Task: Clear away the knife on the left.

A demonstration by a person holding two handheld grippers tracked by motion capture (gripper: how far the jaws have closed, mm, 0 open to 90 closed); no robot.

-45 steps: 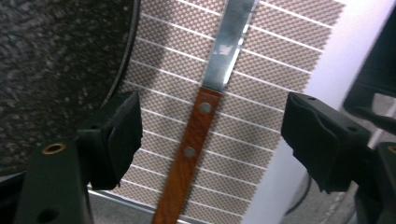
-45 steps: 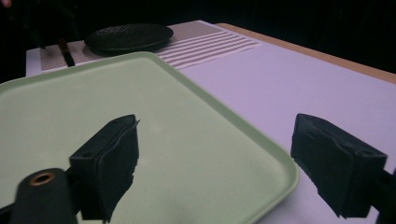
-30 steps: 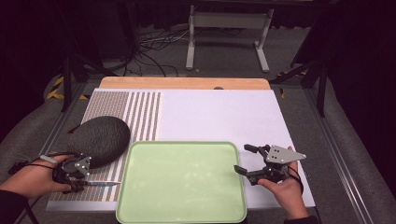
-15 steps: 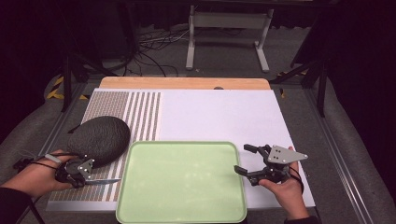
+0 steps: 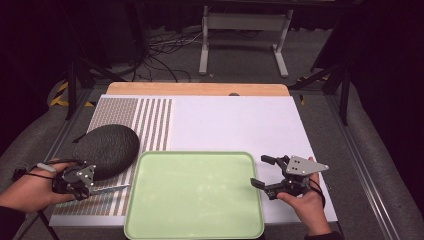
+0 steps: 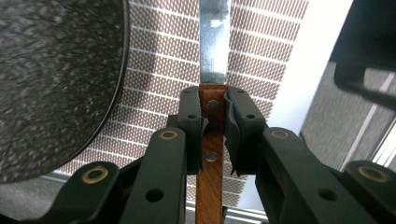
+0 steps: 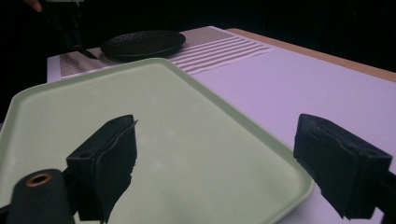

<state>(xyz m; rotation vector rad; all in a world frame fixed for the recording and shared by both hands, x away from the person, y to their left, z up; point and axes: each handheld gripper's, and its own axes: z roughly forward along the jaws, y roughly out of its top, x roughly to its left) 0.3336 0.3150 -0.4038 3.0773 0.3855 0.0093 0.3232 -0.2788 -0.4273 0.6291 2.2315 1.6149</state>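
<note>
- Wood-handled knife with a steel blade (image 6: 214,56) sits clenched in the left claw (image 5: 76,179), lower left of the high view, over the brown-striped mat (image 5: 145,125).
- Dark speckled oval plate (image 5: 106,149) lies just beside it.
- Right claw (image 5: 262,172), released, hovers at the pale green plastic tray's (image 5: 195,192) right rim on the white counter (image 5: 235,125).

Left gripper (image 6: 214,135): black jaws, brass-ringed pivot holes. Right gripper (image 5: 264,171): black, grey three-cornered plate, trailing black cable.
</note>
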